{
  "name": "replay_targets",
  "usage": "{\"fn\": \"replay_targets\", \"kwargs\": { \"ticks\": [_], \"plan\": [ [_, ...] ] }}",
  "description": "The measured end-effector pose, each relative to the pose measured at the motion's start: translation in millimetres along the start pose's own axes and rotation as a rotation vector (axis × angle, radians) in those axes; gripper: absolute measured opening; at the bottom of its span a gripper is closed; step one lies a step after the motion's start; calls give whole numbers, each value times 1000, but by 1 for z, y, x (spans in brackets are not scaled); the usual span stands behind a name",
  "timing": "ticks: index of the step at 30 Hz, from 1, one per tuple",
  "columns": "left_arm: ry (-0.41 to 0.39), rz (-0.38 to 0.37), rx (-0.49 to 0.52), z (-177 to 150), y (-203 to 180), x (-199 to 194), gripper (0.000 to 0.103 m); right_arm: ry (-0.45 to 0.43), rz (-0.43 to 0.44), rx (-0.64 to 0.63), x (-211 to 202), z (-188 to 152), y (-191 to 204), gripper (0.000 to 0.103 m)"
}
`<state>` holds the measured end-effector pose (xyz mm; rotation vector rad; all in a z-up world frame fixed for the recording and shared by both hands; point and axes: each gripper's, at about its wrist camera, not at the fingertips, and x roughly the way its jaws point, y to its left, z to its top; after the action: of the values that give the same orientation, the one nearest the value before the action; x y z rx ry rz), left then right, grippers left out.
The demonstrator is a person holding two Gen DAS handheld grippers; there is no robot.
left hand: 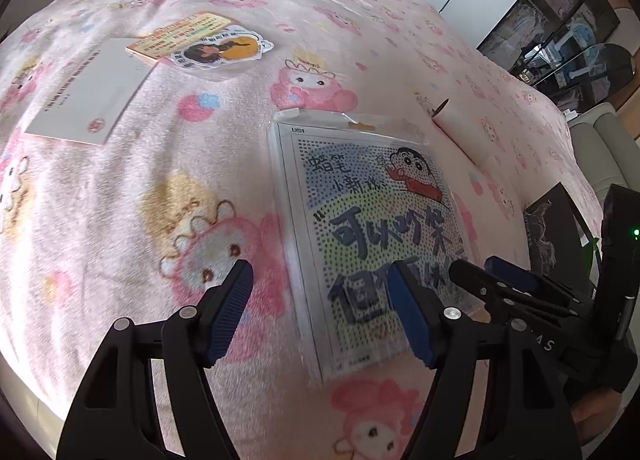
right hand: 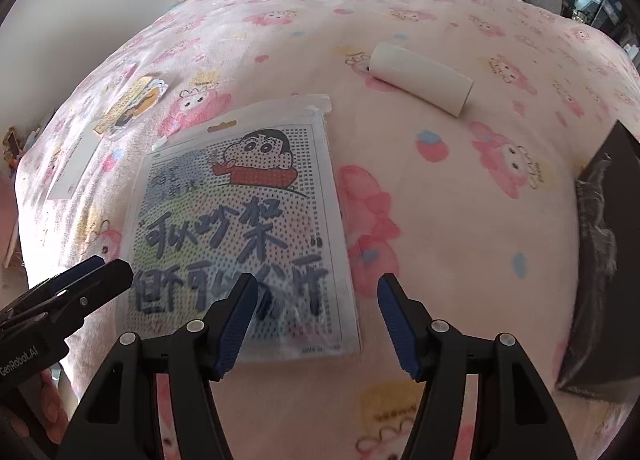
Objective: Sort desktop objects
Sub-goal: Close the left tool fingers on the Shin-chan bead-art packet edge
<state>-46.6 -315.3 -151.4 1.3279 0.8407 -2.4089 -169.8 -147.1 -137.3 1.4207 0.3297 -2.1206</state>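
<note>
Left wrist view: the left gripper (left hand: pixel 320 312), jaws apart and holding nothing, hangs over the near left edge of a flat cartoon bead-art kit sealed in a clear plastic sleeve (left hand: pixel 372 227), which lies face up on the worktop under a pink fleece blanket printed with cartoon figures (left hand: pixel 120 187). Farther off to the left lie a white rectangular card with small print (left hand: pixel 86 93), a yellow-orange printed card (left hand: pixel 180 35) and, partly under it, a die-cut sticker showing a dark-haired figure (left hand: pixel 218 51). A cream paper roll (left hand: pixel 464 129) lies on its side beyond the kit, and a black booklet with a pale drawing (left hand: pixel 550 232) lies at the right edge. Right wrist view: the right gripper (right hand: pixel 318 320), jaws likewise apart and empty, hangs over the kit's near right corner, with the roll well apart from it at upper right. No tray, box or other container shows in either view, so no contents can be reported; the plastic sleeve is the only enclosure, and it holds the kit's printed sheet. As a judgement, the step in hand is an approach of both grippers to the kit; whether the flat items already form sorted groups cannot be settled. Any grasp of the kit would call for sliding one jaw under its thin edge on the soft blanket.
</note>
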Motion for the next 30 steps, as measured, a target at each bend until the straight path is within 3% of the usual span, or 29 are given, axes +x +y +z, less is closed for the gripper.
{"fn": "replay_targets", "kwargs": {
  "ticks": [14,26,30],
  "plan": [
    [24,-39,14,4,-10,32,69,49,212,37,28,11,-9,69],
    [5,-104,10,2,-18,2,65,-3,220,42,-12,-6,-12,63],
    [41,-133,31,-14,-26,-5,65,15,211,58,-25,-25,-21,63]
  ]
}}
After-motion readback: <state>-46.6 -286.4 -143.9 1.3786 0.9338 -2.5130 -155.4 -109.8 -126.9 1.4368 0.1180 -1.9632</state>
